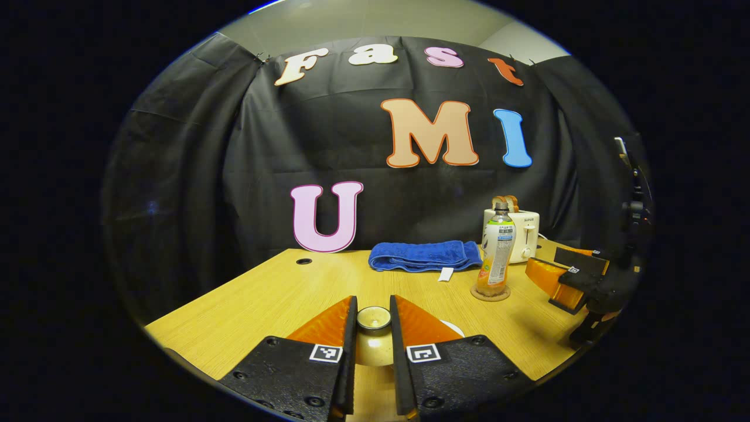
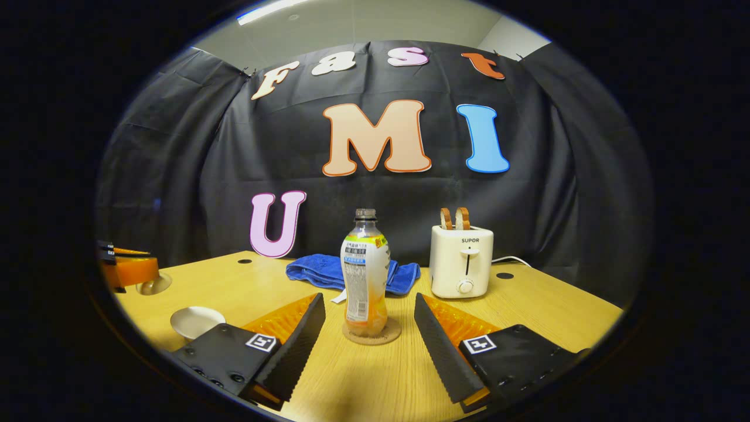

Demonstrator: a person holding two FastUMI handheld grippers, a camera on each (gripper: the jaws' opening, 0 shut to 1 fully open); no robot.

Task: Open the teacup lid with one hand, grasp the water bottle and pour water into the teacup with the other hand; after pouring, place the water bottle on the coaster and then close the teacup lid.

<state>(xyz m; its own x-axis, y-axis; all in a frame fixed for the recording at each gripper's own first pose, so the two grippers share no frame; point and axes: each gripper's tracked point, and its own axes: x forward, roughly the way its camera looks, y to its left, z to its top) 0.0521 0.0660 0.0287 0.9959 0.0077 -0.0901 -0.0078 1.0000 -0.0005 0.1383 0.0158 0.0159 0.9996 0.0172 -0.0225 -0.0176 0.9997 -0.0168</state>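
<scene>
Left gripper (image 1: 373,328): jaws narrowed onto the teacup lid (image 1: 373,318), clamped on its knob, held above the table (image 1: 263,299). Teacup (image 2: 197,321) open, near the table's left edge. Right gripper (image 2: 369,328): jaws wide apart, short of the water bottle (image 2: 365,275). Bottle upright on coaster (image 2: 371,334), uncapped. Blue towel (image 2: 328,271) and toaster (image 2: 462,261) behind.

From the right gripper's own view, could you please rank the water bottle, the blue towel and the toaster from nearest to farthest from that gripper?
1. Water bottle: nearest, upright on its coaster, straight ahead of the open right gripper.
2. Blue towel: behind the bottle, spreading to both sides of it.
3. Toaster: ahead to the right, near the wall; about level with the towel, so these two are close to call.
</scene>
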